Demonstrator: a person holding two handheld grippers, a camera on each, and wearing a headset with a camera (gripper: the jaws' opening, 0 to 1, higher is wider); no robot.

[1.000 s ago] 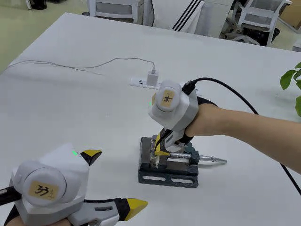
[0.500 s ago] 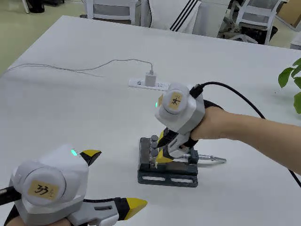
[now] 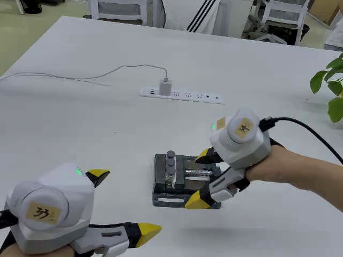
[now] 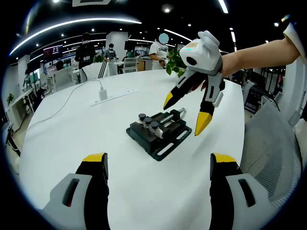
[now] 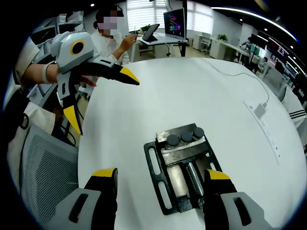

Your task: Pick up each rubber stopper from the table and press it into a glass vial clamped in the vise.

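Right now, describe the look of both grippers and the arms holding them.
Both the left gripper and right gripper have rounded white housings, green lights, tan handwritten stickers, and black jaws tipped yellow. A black cable runs from the right one. The forearm behind it is unsleeved.

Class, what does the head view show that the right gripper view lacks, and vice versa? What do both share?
Head view adds the black cable trailing from the right gripper. Right gripper view adds a grey mesh chair and a lit monitor. Shared: the black bench vise holding three grey-stoppered glass vials, the white power strip, the left gripper.
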